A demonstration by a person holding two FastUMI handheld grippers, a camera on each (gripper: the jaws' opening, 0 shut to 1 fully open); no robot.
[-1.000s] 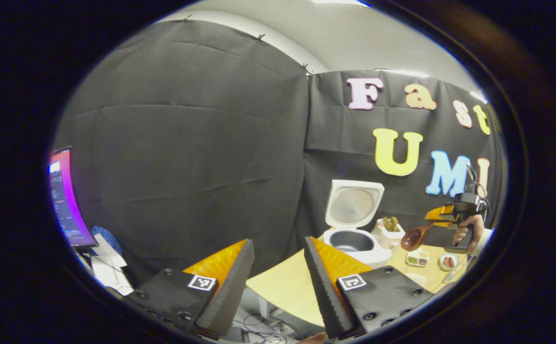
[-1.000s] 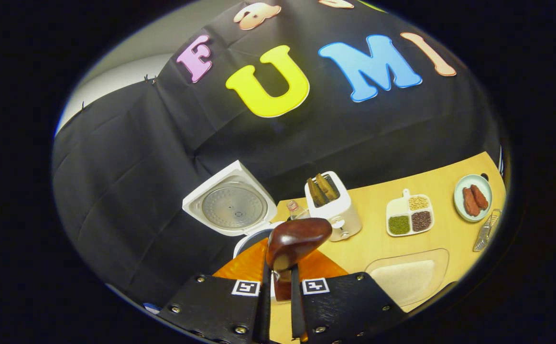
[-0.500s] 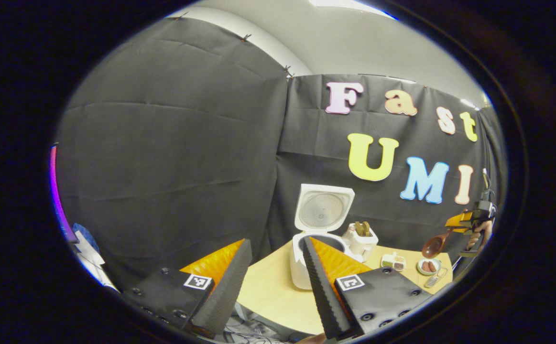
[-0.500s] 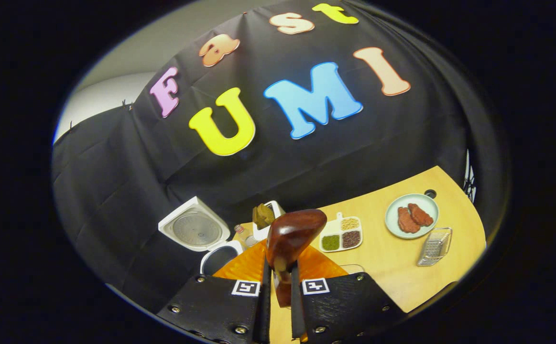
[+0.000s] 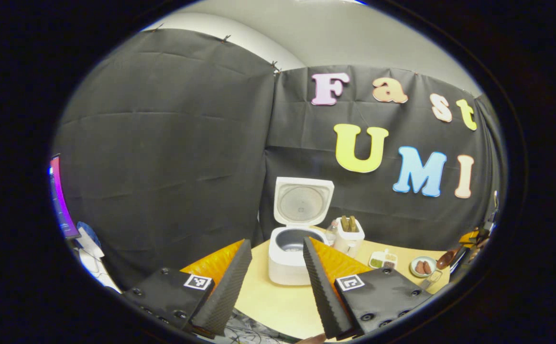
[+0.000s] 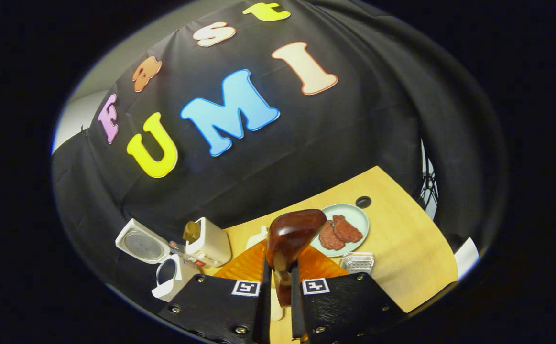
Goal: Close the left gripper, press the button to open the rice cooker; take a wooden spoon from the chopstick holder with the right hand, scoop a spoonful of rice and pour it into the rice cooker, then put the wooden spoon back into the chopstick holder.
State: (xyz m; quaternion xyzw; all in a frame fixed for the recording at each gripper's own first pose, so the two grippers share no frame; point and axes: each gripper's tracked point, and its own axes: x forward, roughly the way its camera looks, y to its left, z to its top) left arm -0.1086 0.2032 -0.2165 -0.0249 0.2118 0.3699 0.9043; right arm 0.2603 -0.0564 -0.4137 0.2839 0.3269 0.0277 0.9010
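The right tongs (image 6: 278, 272) gripped the wooden spoon (image 6: 289, 236) by its handle above the bench (image 6: 402, 248); the left tongs (image 5: 273, 267) stood wide and empty, facing the rice cooker (image 5: 289, 248) with its lid up, beside the chopstick holder (image 5: 348, 236)

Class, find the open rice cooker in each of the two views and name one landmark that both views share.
Left gripper view: the rice cooker stands just below centre at the table's near edge, lid up, between the left claw's fingers.
Right gripper view: the rice cooker sits at lower left, lid tipped back, left of the right claw.
Shared landmark: the white chopstick holder beside the cooker.
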